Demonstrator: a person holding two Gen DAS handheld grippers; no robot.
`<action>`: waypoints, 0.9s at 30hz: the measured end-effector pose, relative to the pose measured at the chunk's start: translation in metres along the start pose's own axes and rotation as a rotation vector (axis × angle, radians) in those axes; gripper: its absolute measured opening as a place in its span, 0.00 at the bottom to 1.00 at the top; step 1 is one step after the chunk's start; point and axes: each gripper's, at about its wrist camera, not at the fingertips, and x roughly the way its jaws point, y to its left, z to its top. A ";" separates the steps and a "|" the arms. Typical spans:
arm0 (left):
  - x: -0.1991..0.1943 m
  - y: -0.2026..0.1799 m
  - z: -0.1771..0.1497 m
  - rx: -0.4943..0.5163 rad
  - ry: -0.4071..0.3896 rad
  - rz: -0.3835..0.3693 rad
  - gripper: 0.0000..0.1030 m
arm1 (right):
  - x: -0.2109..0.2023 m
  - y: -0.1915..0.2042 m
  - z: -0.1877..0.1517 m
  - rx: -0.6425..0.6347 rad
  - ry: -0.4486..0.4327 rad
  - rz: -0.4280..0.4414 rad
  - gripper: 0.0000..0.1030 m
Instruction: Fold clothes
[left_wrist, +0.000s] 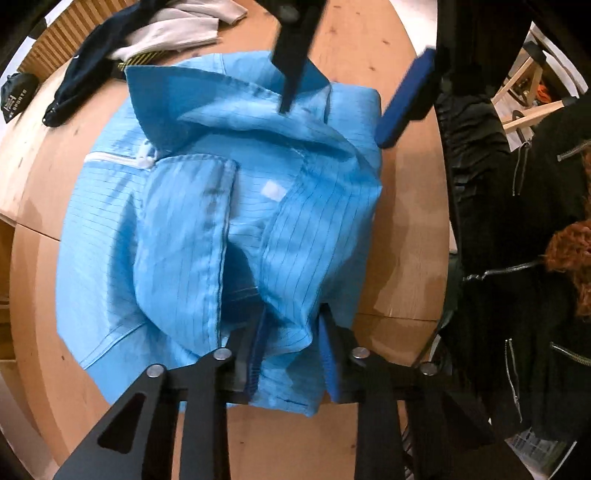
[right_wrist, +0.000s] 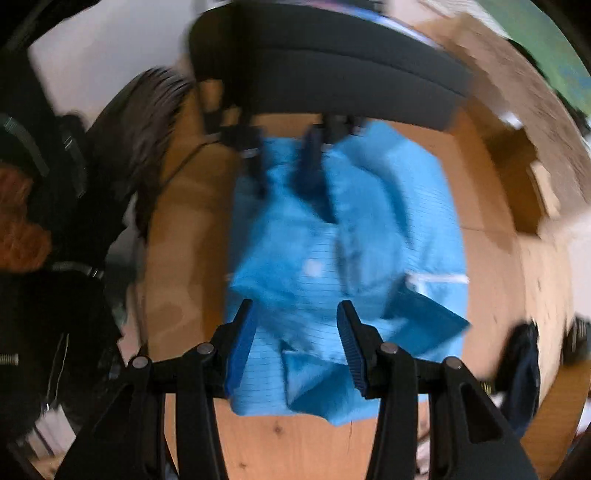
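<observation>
Blue shirt (left_wrist: 192, 236) is laid crumpled on the tabletop (left_wrist: 406, 229), collar towards the spread right hand-held gripper (right_wrist: 295, 343); its hem is clamped by the left hand-held gripper (left_wrist: 291, 354).

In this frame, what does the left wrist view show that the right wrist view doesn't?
Only the left wrist view shows sharply the dark and pale clothes heaped at the far table edge, and the left gripper with fabric bunched between its fingers. Only the right wrist view shows the dark chair back and the right gripper open above the cloth. Both show the blue garment on the wooden table and its white zipper.
</observation>
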 end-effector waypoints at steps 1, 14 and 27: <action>0.001 0.001 0.000 0.001 -0.003 -0.006 0.19 | 0.004 0.006 0.000 -0.035 0.011 0.001 0.43; -0.014 0.024 0.000 -0.095 -0.028 0.037 0.06 | 0.010 -0.017 -0.004 0.056 -0.002 0.055 0.09; 0.001 -0.001 -0.005 -0.116 -0.068 0.017 0.06 | 0.008 -0.017 -0.036 0.206 0.024 0.110 0.07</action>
